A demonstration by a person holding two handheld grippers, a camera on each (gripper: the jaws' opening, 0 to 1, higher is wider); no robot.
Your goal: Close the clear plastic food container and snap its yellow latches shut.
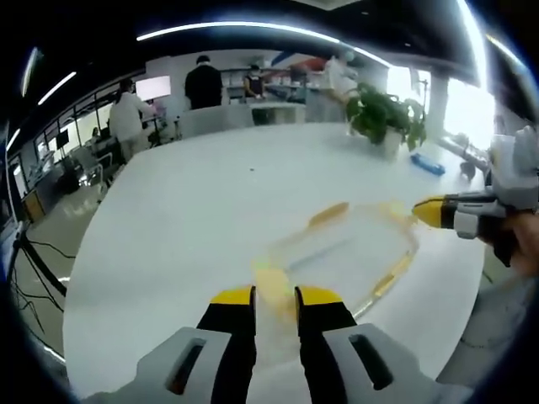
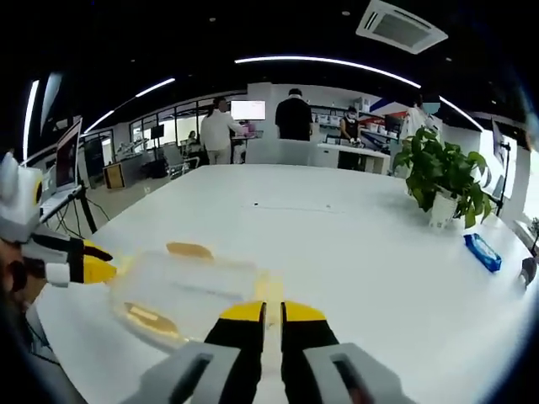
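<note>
The clear plastic container (image 1: 337, 252) lies flat on the white table (image 1: 194, 210), its lid down. Yellow latches (image 1: 328, 215) show on its long sides. My left gripper (image 1: 274, 296) is shut on the yellow latch (image 1: 274, 279) at the container's near end. In the right gripper view the container (image 2: 189, 286) lies left of centre, and my right gripper (image 2: 273, 311) is shut on the yellow latch (image 2: 270, 290) at its end. Each gripper also shows in the other's view: the right gripper (image 1: 431, 212) at the container's far end, the left gripper (image 2: 97, 263) at the left end.
A potted plant (image 2: 442, 181) and a blue object (image 2: 482, 252) stand on the table's far right side. Several people (image 2: 295, 116) stand at desks beyond the table. Off the table's left edge (image 1: 76, 286) are the floor and cables.
</note>
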